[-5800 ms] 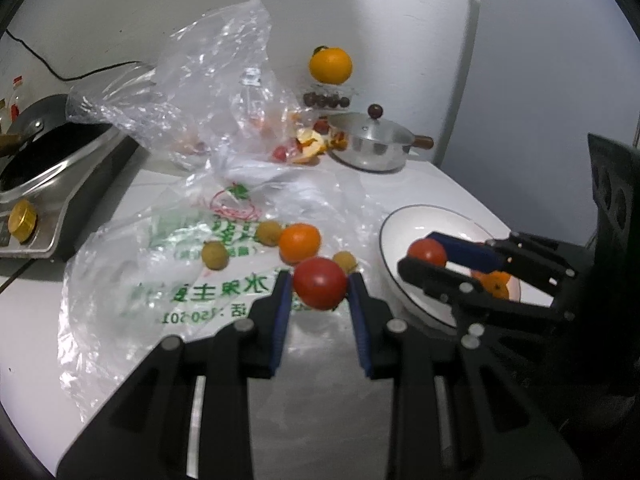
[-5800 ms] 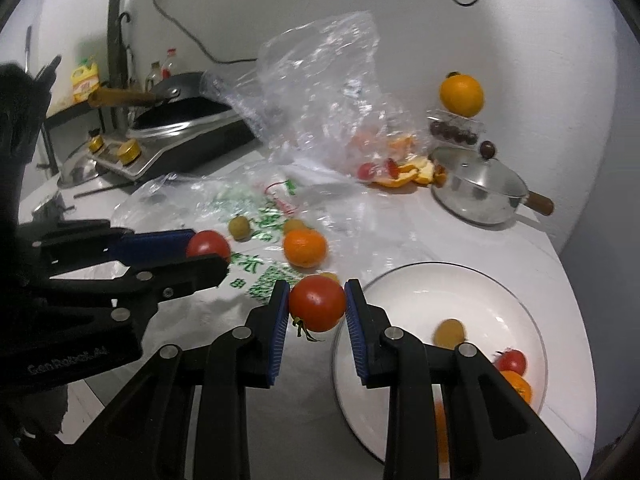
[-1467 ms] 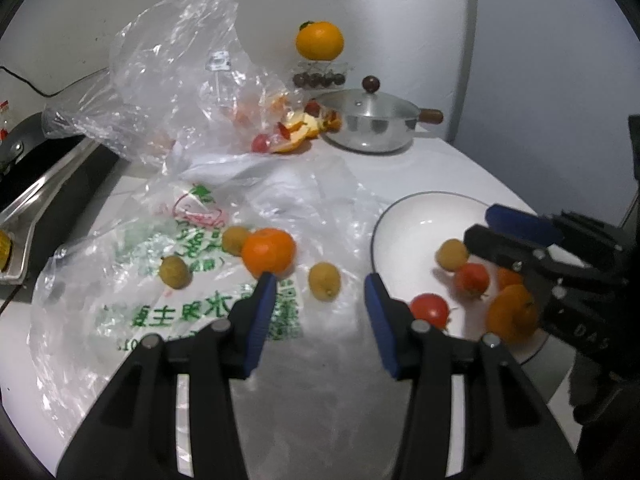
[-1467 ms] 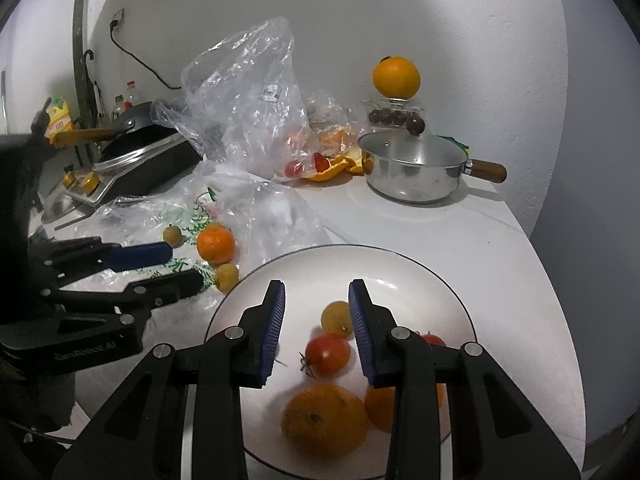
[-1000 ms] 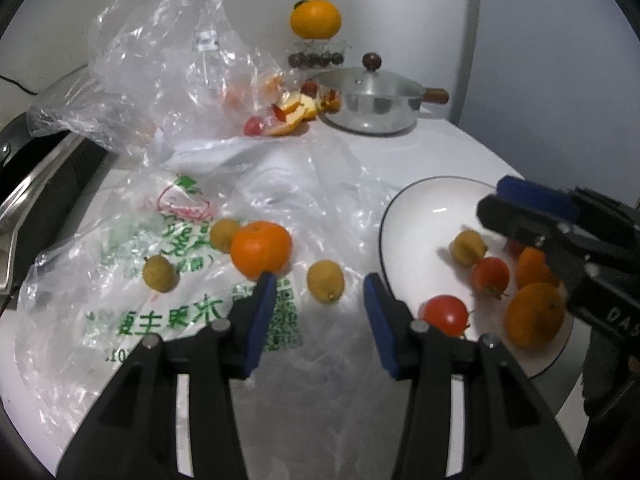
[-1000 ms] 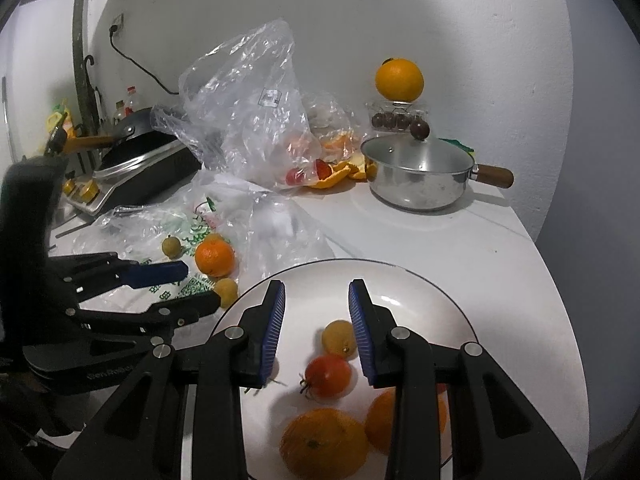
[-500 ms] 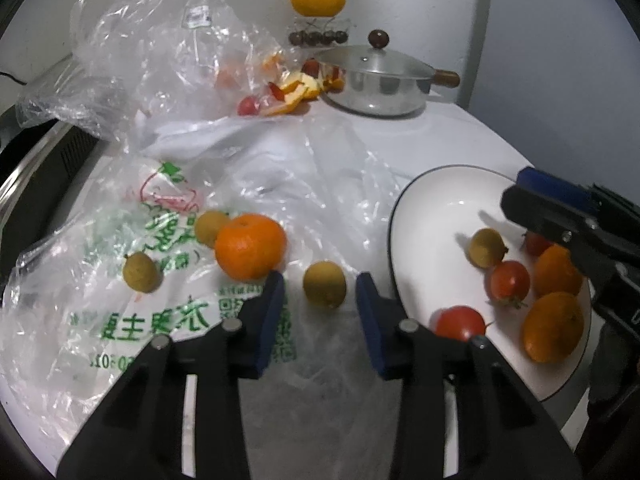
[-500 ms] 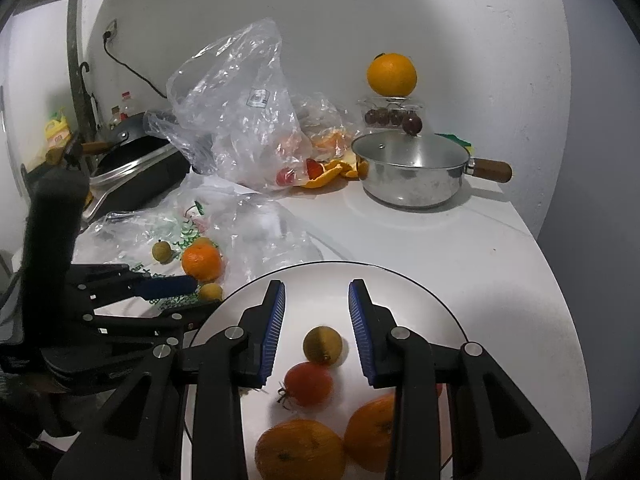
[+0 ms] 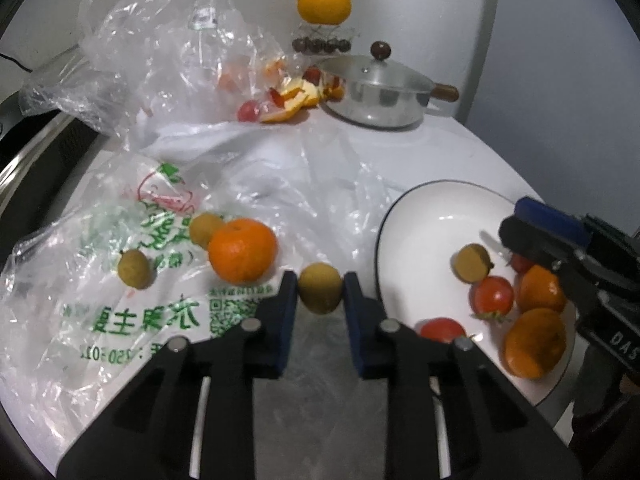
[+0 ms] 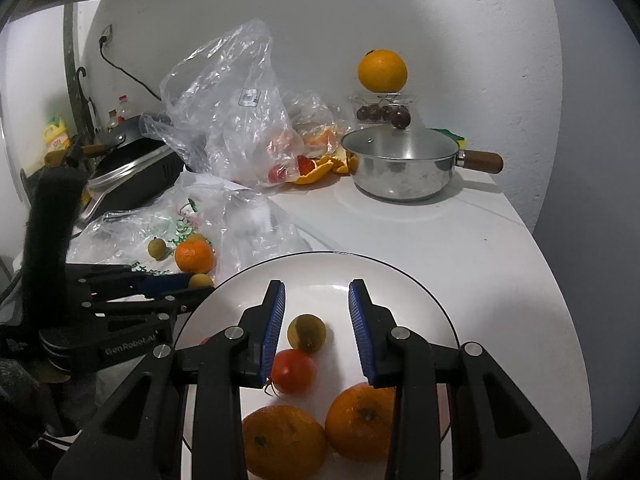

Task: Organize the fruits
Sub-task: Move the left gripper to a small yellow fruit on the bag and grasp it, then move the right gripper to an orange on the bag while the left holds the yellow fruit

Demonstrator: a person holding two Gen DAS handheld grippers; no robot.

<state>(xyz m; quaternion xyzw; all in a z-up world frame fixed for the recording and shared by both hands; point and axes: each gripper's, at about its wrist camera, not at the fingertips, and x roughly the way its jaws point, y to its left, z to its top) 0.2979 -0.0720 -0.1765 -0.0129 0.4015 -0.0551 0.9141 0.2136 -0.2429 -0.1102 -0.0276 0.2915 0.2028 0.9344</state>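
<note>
A small yellow-brown fruit (image 9: 321, 288) is held between the blue pads of the left gripper (image 9: 320, 290), low over the printed plastic bag (image 9: 120, 280) spread on the counter (image 10: 460, 240). Just left of it on the bag lie an orange (image 9: 243, 249) and two more small brown fruits. The right gripper (image 10: 317, 308) is held over the white plate (image 10: 400, 280), its fingers spread wide with nothing gripped. On the plate lie two oranges, tomatoes and one brown fruit (image 10: 306, 332). Farther back a steel pot (image 10: 400, 168) and a crumpled clear bag (image 10: 232, 112) are seen.
</note>
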